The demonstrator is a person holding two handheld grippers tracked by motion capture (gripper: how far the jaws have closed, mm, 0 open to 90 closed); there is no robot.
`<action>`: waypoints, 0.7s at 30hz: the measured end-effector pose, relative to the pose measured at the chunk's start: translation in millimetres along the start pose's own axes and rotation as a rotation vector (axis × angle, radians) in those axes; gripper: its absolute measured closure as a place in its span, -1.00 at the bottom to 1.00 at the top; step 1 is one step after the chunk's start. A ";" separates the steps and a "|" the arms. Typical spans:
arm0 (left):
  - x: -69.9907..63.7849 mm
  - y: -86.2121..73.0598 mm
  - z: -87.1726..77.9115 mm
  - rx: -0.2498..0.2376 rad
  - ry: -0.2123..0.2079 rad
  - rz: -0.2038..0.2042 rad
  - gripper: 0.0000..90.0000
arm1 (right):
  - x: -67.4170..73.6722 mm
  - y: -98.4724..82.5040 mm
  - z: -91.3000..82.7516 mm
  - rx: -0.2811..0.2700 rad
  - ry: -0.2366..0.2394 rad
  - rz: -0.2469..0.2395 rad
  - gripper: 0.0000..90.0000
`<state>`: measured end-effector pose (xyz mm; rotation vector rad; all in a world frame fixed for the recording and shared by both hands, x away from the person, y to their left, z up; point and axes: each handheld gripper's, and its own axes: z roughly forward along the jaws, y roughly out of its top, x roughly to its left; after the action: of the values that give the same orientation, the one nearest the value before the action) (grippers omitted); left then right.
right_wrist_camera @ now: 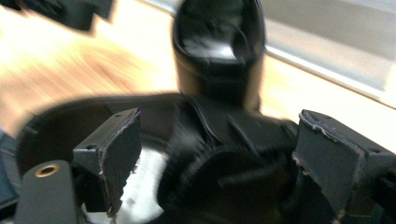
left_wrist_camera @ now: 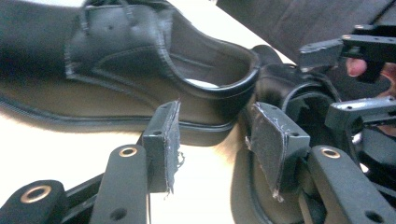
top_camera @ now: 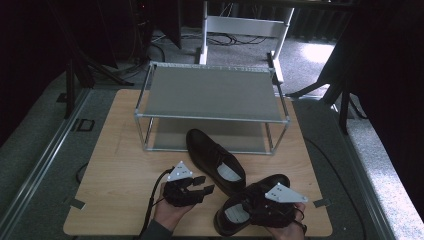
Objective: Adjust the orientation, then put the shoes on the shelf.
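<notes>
Hovering just above the wooden worktop (top_camera: 125,165), the left gripper (top_camera: 209,185) is seen half spread, nothing caught between its pads, its tips pointing toward the heel of the far shoe (top_camera: 215,160). That shoe lies on the worktop just in front of the metal shoe rack (top_camera: 212,95), toe aimed at the lower shelf (top_camera: 172,135). The near shoe (top_camera: 240,210) lies close to the front edge, its toe end near the far shoe's heel. Over it the right gripper (top_camera: 265,202) is held with jaws spread wide; in the right gripper view the laced upper sits between the pads (right_wrist_camera: 123,140) but is not pressed by them, so no grip is judged there. In the left gripper view the far shoe's open collar (left_wrist_camera: 210,70) is seen just beyond the pads, apart from them.

Both rack shelves are bare, so the shelving is judged not yet done: the pair is set side by side on the worktop at most, and each shoe is left to be gripped and placed on the rack.
</notes>
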<state>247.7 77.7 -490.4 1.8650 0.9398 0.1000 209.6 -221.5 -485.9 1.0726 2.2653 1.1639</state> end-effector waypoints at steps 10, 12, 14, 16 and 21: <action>4.3 5.5 1.5 -0.011 0.026 -0.016 0.07 | -11.4 -18.5 -9.9 0.094 -0.016 0.029 -0.74; 4.7 6.6 1.6 -0.014 0.032 -0.018 0.06 | -13.8 -20.8 -15.9 0.107 -0.023 0.019 -0.75; 5.3 7.4 1.7 -0.018 0.040 -0.026 0.03 | -16.5 -22.8 -21.0 0.113 -0.029 0.019 -0.74; 6.2 8.2 2.3 -0.020 0.046 -0.030 0.01 | -20.0 -24.5 -25.4 0.118 -0.031 0.027 -0.72; 8.3 10.5 0.9 -0.023 0.046 -0.030 0.00 | -31.9 -28.0 -35.2 0.131 -0.079 0.032 -0.68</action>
<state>259.7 80.3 -485.2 1.8337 0.9940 0.1350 195.4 -274.7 -488.3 1.1868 2.2974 0.9783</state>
